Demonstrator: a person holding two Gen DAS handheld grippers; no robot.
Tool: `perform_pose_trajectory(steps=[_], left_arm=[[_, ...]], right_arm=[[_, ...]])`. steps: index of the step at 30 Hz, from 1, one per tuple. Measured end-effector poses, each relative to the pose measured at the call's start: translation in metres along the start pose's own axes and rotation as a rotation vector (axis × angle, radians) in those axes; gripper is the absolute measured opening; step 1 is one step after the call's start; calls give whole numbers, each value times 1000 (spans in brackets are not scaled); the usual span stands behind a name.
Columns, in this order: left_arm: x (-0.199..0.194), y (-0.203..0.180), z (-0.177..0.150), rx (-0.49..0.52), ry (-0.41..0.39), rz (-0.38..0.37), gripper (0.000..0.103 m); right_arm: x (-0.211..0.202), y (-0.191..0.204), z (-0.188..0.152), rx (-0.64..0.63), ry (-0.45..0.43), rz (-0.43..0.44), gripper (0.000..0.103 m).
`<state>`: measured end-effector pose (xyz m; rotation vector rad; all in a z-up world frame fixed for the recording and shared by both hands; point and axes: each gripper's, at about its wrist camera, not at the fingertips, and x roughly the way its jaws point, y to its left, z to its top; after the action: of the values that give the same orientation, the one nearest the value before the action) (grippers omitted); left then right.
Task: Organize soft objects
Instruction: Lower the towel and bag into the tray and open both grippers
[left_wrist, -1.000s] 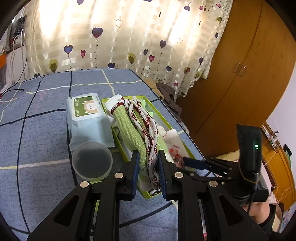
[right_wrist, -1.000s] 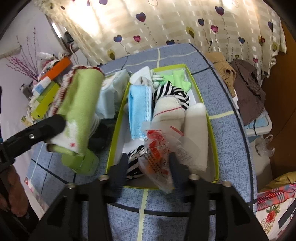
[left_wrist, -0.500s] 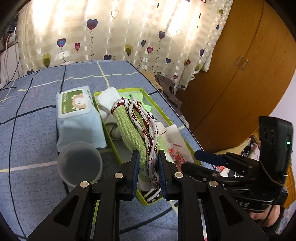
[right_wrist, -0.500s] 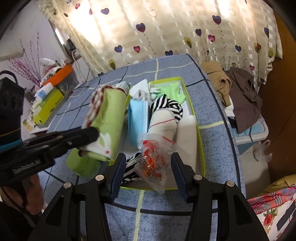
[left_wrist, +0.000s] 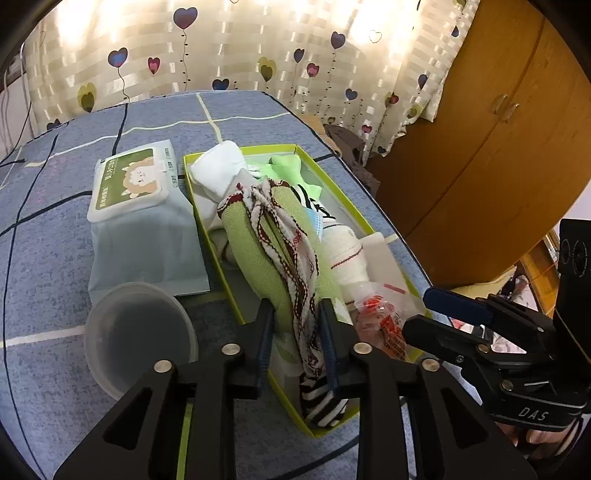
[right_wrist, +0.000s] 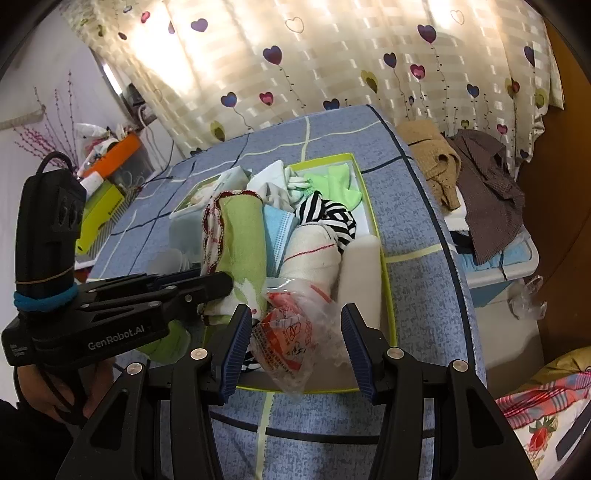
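Observation:
A lime-green tray (left_wrist: 221, 258) (right_wrist: 325, 159) on the blue checked cloth holds socks, a blue mask and a white foam block. A rolled green towel (left_wrist: 258, 251) (right_wrist: 242, 236) with red-and-white trim lies along the tray's left side. My left gripper (left_wrist: 297, 332) (right_wrist: 210, 282) still has the towel's near end between its pads, and its jaws are opening. My right gripper (right_wrist: 295, 350) (left_wrist: 421, 314) stands open at the tray's near right corner. A clear bag with red print (right_wrist: 291, 332) (left_wrist: 380, 325) lies just ahead of its fingertips.
A wet-wipes pack (left_wrist: 140, 221) and a clear plastic cup (left_wrist: 136, 332) sit left of the tray. Clothes (right_wrist: 480, 184) are piled on a bin past the table's right edge. A wooden wardrobe (left_wrist: 498, 147) stands at the right, and boxes (right_wrist: 99, 206) at the far left.
The left gripper has come down and forward with the green towel, which now rests in the tray, and its jaws have widened. The right gripper has barely moved.

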<state>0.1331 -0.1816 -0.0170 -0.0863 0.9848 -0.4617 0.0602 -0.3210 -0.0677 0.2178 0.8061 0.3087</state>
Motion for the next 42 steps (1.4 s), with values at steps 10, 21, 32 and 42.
perform_pose_trajectory(steps=[10,21,32,42], left_arm=[[-12,5,0,-25,-49,22,43],[5,-5,5,11,-18,-20,43],[-16,-1,-1,-6,-45,-12,43],[-66,-11,-22,34,-124,23,43]], right_arm=[[1,0,2,-2,-5,3,50],[-3,-4,2,9,-19,8,50],[-11,5,1,-11,-29,-11,50],[-33,40,-10,-78,-55,-78,56]])
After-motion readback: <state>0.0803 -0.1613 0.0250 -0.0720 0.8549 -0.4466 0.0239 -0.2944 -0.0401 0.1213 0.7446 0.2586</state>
